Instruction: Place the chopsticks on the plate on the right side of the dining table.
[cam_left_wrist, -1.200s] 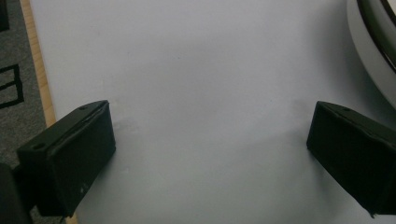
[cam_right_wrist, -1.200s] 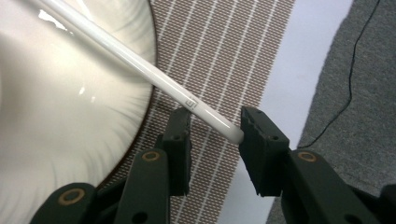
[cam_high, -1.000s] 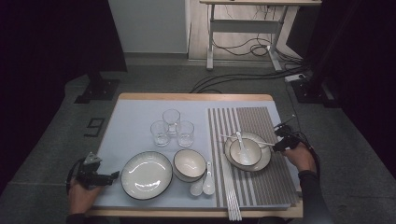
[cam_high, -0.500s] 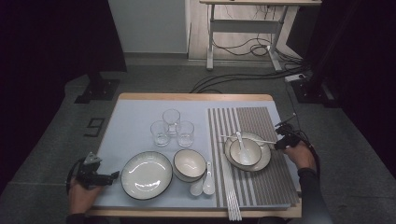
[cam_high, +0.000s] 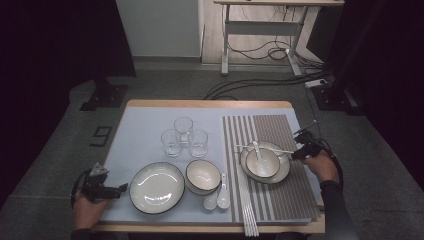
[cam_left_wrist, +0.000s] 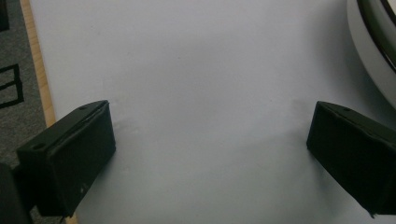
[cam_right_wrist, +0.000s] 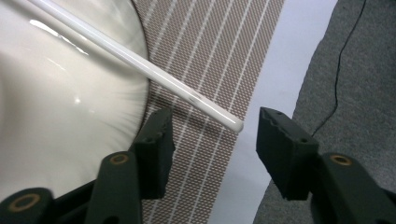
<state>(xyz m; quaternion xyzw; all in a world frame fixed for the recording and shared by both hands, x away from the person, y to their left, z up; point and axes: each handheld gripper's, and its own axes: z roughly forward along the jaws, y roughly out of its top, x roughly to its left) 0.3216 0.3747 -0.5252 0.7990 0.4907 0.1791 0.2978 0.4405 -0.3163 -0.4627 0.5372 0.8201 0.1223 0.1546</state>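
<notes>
Glossy white chopstick (cam_right_wrist: 140, 60), rounded tip.

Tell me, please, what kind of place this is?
Probably a lab or studio corner staged as a dining table: a table set with plates, a striped placemat and three glasses, while a bare desk frame and loose cables stand behind it.

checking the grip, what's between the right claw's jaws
Just the tip of the white chopstick, over the striped mat; the right claw stands open, its jaws just opened and not touching it. That shows in the right gripper view.
</notes>
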